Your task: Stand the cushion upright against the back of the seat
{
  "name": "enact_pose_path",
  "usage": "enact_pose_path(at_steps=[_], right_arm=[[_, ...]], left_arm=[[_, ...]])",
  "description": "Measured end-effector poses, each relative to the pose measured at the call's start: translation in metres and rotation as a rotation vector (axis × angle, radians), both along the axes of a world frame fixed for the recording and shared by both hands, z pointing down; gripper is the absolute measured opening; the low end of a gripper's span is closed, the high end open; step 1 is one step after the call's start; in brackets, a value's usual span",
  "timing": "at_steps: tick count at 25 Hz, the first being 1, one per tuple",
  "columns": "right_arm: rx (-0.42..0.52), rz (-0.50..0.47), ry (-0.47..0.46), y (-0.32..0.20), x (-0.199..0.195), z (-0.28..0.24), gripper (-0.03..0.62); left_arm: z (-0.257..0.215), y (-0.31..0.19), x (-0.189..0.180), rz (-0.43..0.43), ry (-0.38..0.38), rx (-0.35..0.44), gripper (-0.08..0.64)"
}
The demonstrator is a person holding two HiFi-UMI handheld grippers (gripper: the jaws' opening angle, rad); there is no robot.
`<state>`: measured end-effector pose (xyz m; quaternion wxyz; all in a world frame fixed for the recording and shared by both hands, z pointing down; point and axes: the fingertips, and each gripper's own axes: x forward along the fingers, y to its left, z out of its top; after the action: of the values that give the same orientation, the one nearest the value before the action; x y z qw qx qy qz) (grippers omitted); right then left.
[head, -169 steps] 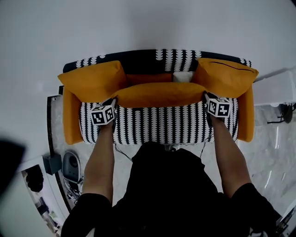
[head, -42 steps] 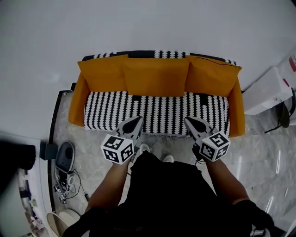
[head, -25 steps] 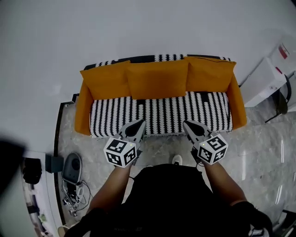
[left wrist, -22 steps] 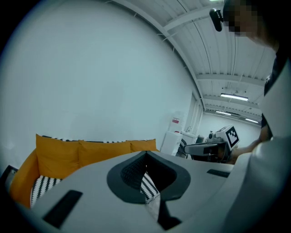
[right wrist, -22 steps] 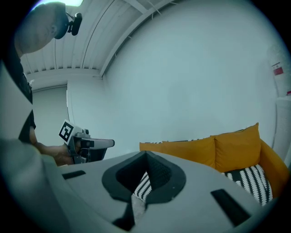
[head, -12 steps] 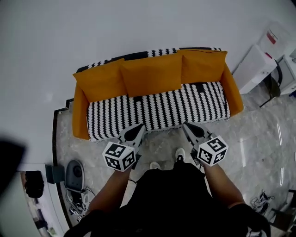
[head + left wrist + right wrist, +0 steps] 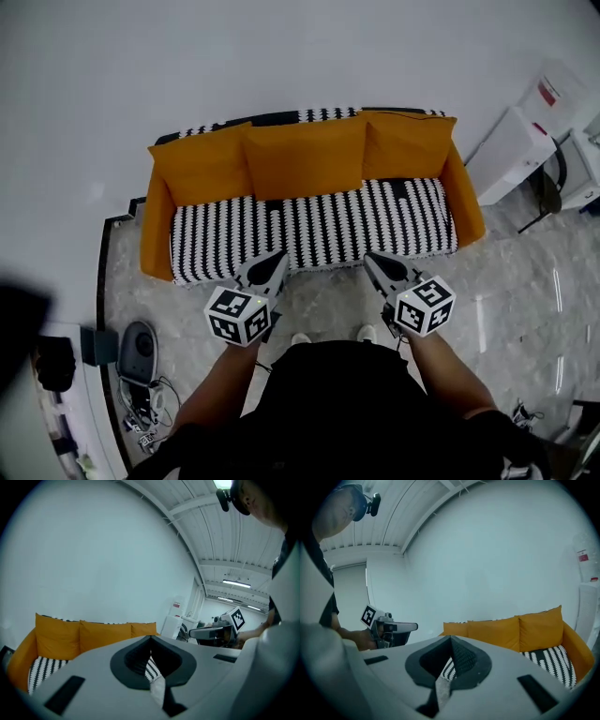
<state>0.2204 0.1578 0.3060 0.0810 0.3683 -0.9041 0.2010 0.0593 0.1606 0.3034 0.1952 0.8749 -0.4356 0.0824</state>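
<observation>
The orange sofa point(image 7: 309, 225), its seat under a black-and-white patterned cover, stands against the pale wall. At the middle of the sofa's backrest the cushion point(image 7: 305, 159) stands upright, leaning on the back with its lower edge on the seat. It sits close between a left-end cushion point(image 7: 199, 161) and a right-end cushion point(image 7: 405, 142), both upright too. Over the floor at the sofa's front edge, well apart from the cushion, the left claw point(image 7: 277, 255) and the right claw point(image 7: 368, 258) point toward the seat. Each has its jaws closed together with nothing between them. The placement looks finished, so the step in hand is probably a check. It is done well by keeping both claws off the sofa and judging whether the cushion's top edge lies level along the backrest. If it slumps, taking both upper corners evenly and seating the base deep in the sofa's crease should avoid a twist.
</observation>
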Motion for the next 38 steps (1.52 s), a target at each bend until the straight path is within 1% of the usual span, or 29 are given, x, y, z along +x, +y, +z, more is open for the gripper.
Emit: enact_pose_path(at_steps=[4, 9, 17, 25, 30, 38], right_arm=[[-0.003, -0.06, 0.019, 0.001, 0.006, -0.005, 0.035], [-0.017, -0.088, 0.029, -0.001, 0.022, 0.0, 0.035], [-0.032, -0.061, -0.005, -0.008, 0.04, 0.001, 0.035], [-0.006, -0.02, -0.013, -0.015, 0.054, -0.004, 0.035], [0.003, -0.004, -0.014, -0.024, 0.062, -0.006, 0.035], [0.009, 0.002, -0.012, -0.027, 0.063, -0.008, 0.035]], left_arm=[[-0.002, -0.003, 0.013, -0.036, 0.009, 0.004, 0.016], [-0.007, -0.007, 0.033, -0.056, 0.015, 0.022, 0.015], [-0.006, -0.01, 0.047, -0.054, -0.017, 0.013, 0.016], [-0.006, -0.008, 0.058, -0.021, -0.036, 0.007, 0.015], [-0.003, -0.006, 0.06, -0.013, -0.036, -0.004, 0.015], [-0.007, -0.009, 0.057, -0.017, -0.033, 0.008, 0.015]])
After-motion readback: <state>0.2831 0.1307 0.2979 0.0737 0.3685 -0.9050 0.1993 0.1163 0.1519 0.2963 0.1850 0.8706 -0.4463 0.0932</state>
